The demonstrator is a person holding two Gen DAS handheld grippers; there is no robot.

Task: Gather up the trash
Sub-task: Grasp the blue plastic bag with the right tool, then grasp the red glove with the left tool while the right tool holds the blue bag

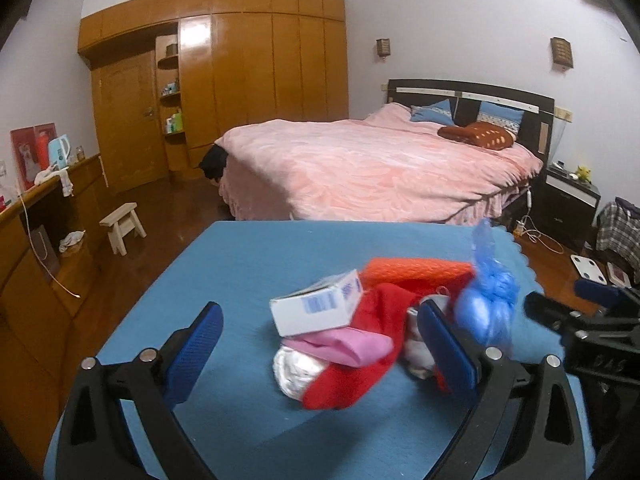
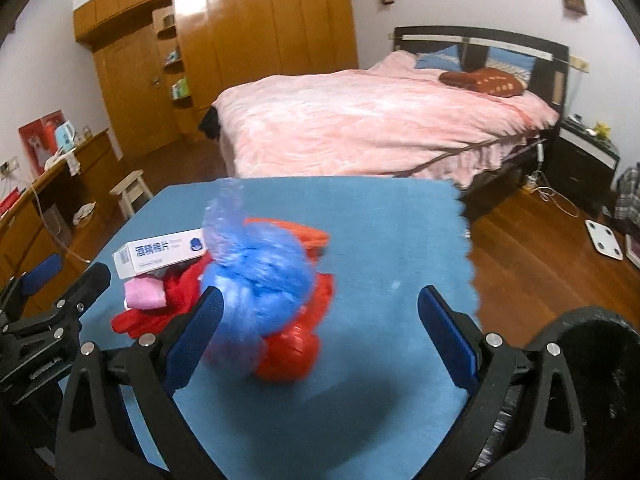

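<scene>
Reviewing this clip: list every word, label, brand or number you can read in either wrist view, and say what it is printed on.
"酒精棉片": large blue characters on the side of the white box in the trash pile, read from the right wrist view.
Smaller print beside and below those characters: too small to read.
Blue print on the same box in the left wrist view: blurred, unreadable.
Embossed marks on the right gripper's body: too faint to read.

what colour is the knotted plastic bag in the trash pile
Blue, translucent plastic bag; clearest in the right wrist view.

Pink-quilted bed, tall wooden wardrobe, pale walls, glossy wood floor.
</scene>
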